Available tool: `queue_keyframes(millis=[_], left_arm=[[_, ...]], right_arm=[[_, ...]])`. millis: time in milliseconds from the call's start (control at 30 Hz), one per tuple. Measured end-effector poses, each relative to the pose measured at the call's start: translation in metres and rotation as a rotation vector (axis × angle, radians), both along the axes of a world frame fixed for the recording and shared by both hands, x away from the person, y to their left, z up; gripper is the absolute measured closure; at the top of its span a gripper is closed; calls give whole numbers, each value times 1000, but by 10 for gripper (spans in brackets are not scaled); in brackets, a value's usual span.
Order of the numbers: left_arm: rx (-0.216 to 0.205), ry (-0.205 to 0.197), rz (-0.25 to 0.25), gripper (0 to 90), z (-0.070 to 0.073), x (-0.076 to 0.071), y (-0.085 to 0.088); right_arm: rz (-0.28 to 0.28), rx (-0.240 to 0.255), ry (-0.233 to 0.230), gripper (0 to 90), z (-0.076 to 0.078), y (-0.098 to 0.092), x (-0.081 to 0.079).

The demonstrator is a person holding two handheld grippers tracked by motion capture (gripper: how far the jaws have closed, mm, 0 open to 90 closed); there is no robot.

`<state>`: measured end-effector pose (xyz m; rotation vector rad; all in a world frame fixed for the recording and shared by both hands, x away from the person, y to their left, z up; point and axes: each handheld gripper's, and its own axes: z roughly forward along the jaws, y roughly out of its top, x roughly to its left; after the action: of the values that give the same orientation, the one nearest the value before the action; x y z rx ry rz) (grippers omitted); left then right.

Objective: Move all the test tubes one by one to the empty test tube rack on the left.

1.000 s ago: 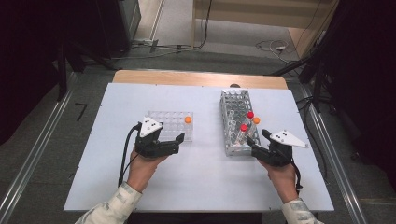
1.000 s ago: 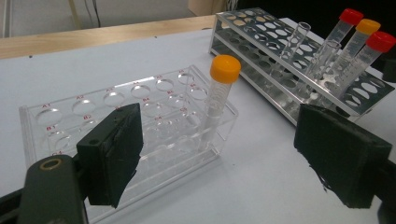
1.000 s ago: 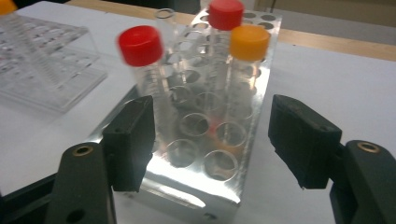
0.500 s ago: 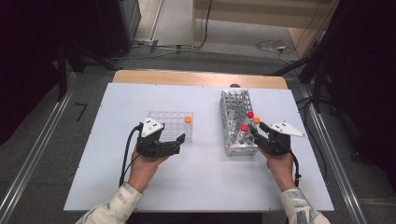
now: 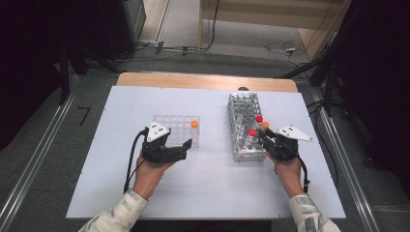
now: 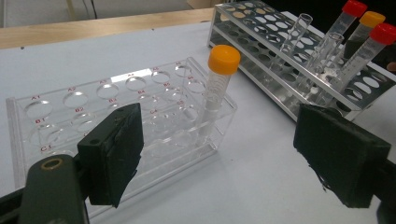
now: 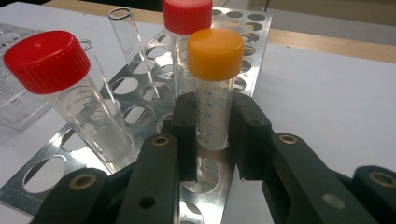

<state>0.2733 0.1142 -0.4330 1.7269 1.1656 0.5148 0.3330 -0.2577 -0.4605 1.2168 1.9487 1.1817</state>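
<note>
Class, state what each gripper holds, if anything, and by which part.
The right gripper grips the orange-capped tube by its clear body, just below the cap, in the metal rack. The left gripper holds nothing.

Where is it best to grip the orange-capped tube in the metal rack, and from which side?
Grip the orange-capped tube on its clear wall just under the cap, from the metal rack's open outer edge. It stands upright with red-capped neighbours inward. The right tongs are already shut there.

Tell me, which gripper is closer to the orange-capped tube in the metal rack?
The right gripper: it has just closed on that orange-capped tube. The left gripper sits across the table by the clear plastic rack.
</note>
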Motion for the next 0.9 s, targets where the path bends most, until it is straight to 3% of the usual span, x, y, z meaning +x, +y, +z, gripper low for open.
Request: queue_keyframes(millis=[267,533,900], left_arm=[[-1,1,2,163,0,0,0],[-5,-3,4,165,1,0,2],[-10,-3,7,165,1,0,2]], right_arm=[[-6,13,-14,712,5,-2,-2],[-23,53,-85,712,32,-3,-13],[2,71,-112,712,54,-3,-27]])
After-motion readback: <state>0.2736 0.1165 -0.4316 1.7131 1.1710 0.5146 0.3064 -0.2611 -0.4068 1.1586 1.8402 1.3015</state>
